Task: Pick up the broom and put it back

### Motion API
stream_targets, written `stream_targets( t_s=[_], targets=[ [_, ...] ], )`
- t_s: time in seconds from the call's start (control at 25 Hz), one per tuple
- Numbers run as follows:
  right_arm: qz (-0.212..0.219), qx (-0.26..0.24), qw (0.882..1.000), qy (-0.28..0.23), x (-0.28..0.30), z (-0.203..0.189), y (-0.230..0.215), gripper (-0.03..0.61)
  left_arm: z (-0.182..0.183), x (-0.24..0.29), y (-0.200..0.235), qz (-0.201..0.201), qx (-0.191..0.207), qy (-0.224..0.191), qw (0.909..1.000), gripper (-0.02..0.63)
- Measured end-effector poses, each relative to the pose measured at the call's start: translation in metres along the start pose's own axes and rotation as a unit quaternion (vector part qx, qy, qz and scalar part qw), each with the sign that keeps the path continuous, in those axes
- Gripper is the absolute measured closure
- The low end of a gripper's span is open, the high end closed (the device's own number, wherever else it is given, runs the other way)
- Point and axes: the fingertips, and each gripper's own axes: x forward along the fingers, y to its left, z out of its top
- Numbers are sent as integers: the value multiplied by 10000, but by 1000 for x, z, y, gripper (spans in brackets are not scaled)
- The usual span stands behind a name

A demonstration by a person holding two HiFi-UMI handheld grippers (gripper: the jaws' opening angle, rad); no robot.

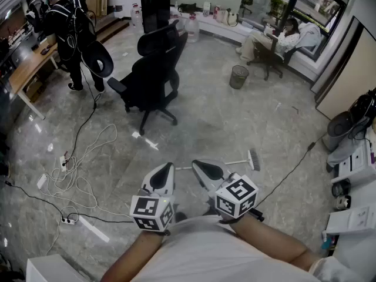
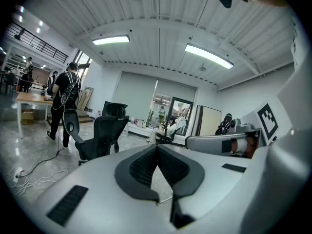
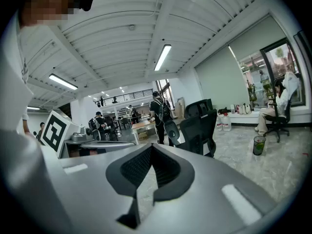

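The broom lies flat on the grey stone floor, its bristle head (image 1: 253, 159) to the right and its thin pale handle (image 1: 235, 163) running left behind my right gripper. Both grippers are held close to my body, above the floor and short of the broom, pointing slightly down. My left gripper (image 1: 168, 167) (image 2: 157, 148) is shut with nothing in it. My right gripper (image 1: 197, 163) (image 3: 151, 147) is also shut and empty, its tips nearest the middle of the handle.
A black office chair (image 1: 153, 75) stands ahead with a small bin (image 1: 238, 76) to its right. White cables and a power strip (image 1: 69, 219) sprawl on the left floor, and a dark cable (image 1: 294, 169) runs right. One person stands at a desk (image 1: 70, 28); another sits by the window (image 1: 282, 40). White shelves (image 1: 352, 181) line the right.
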Motion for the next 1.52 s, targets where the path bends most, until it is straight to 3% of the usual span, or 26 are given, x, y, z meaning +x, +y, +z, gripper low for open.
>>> stream_targets(
  t_s=[0.48, 0.72, 1.08, 1.2, 1.4, 1.52],
  targets=[
    [76, 62, 10000, 21, 14, 8, -48, 575, -3, 52, 4, 118, -118, 193, 9997, 606],
    [298, 262, 9990, 206, 38, 7, -113, 575, -8, 117, 12, 370, -207, 389, 9983, 607],
    [937, 411, 9914, 812, 113, -4, -238, 575, -29, 235, 55, 1090, -606, 699, 9897, 606],
    [1113, 374, 9868, 1112, 155, -26, -271, 574, -49, 264, 91, 1316, -744, 756, 9856, 607],
    [1345, 324, 9744, 1774, 217, -98, -280, 574, -111, 273, 163, 1594, -1121, 856, 9771, 606],
    [1680, 154, 9577, 2332, 262, -164, -271, 567, -159, 280, 211, 1638, -1391, 1022, 9713, 607]
  ],
)
